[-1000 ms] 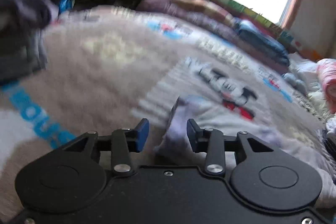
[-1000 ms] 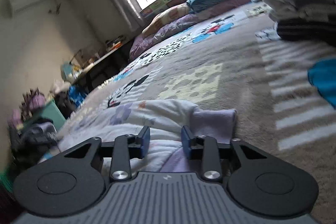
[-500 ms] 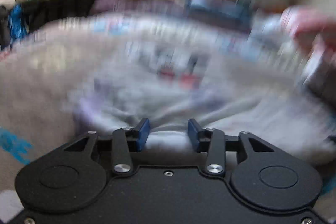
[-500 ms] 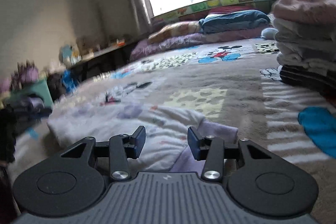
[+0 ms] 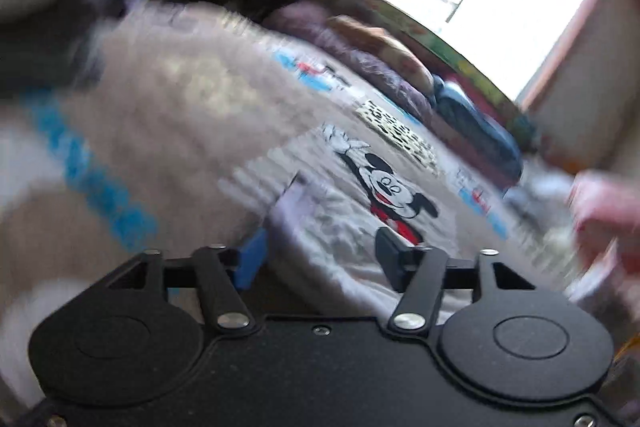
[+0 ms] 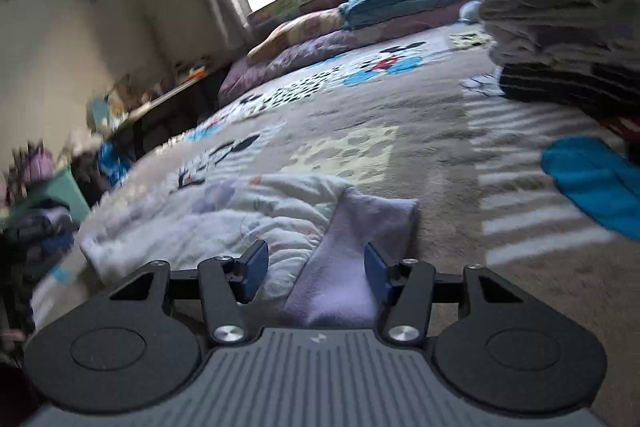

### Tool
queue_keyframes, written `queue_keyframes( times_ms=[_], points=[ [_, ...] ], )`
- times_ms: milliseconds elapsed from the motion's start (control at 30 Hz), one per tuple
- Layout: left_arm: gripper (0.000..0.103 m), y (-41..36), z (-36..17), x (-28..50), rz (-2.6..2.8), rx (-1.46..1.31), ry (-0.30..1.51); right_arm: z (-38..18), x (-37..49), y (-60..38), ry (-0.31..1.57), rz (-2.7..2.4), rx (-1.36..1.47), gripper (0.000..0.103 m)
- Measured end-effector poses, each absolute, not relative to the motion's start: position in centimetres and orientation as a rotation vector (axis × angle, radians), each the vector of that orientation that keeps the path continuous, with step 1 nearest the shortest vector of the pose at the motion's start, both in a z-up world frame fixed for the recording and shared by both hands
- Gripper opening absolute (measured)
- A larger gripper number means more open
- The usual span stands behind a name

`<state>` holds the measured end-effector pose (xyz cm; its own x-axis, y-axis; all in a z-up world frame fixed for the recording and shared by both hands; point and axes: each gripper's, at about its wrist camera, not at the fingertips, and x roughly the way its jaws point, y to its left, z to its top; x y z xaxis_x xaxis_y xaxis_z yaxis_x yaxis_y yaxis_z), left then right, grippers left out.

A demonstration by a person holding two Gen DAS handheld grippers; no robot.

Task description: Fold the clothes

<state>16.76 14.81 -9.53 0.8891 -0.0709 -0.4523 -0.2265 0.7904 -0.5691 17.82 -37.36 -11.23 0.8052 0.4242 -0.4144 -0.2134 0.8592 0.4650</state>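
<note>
A white printed garment (image 6: 224, 223) with a lilac part (image 6: 360, 239) lies flat on the grey cartoon blanket (image 6: 360, 115). My right gripper (image 6: 316, 267) hovers low over its lilac end. Its jaws are opening, the cloth lies between them, and neither pad presses on it. In the left wrist view the same garment (image 5: 332, 227) lies just ahead, its lilac corner (image 5: 296, 191) sticking up. My left gripper (image 5: 320, 261) is over the garment's near edge. Its jaws are opening too, with cloth below them and nothing pinched.
A stack of folded clothes (image 6: 560, 27) stands on the blanket at the right. Pillows and bedding (image 6: 360, 19) line the far edge under the window. A dark heap of clothes (image 5: 48, 7) sits at the left, a green bin (image 6: 52, 195) beside the bed.
Both grippers' jaws have spread wider apart. The left view swung across the garment and back and has rolled; the right view has tilted a little.
</note>
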Motion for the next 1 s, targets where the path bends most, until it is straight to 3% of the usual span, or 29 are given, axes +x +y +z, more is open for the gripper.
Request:
queue_keyframes(
  times_ms=[133, 400, 767, 800, 833, 900, 1000],
  points=[
    [0.063, 16.3, -11.1, 16.1, 0.06, -0.904, 0.521, -10.8, 16.7, -38.0, 0.532, 0.349, 0.483, 0.054],
    [0.063, 16.2, -13.1, 18.0, 0.051, -1.019, 0.541, -11.0, 15.3, -38.4, 0.549, 0.336, 0.526, 0.056],
    [0.062, 15.2, -13.3, 21.1, 0.057, -0.941, 0.52, -13.7, 17.6, -39.5, 0.585, 0.305, 0.634, 0.056],
    [0.057, 15.0, -13.4, 21.3, 0.059, -0.921, 0.515, -13.8, 17.7, -39.6, 0.586, 0.306, 0.636, 0.056],
    [0.042, 14.7, -13.3, 21.3, 0.063, -0.904, 0.512, -13.9, 17.8, -39.6, 0.586, 0.308, 0.64, 0.056],
    [0.023, 14.9, -13.5, 21.0, 0.047, -0.926, 0.51, -14.0, 18.0, -39.7, 0.59, 0.313, 0.648, 0.056],
    [0.02, 14.2, -11.8, 20.3, 0.018, -0.892, 0.438, -14.1, 18.3, -39.9, 0.594, 0.323, 0.663, 0.056]
  ],
)
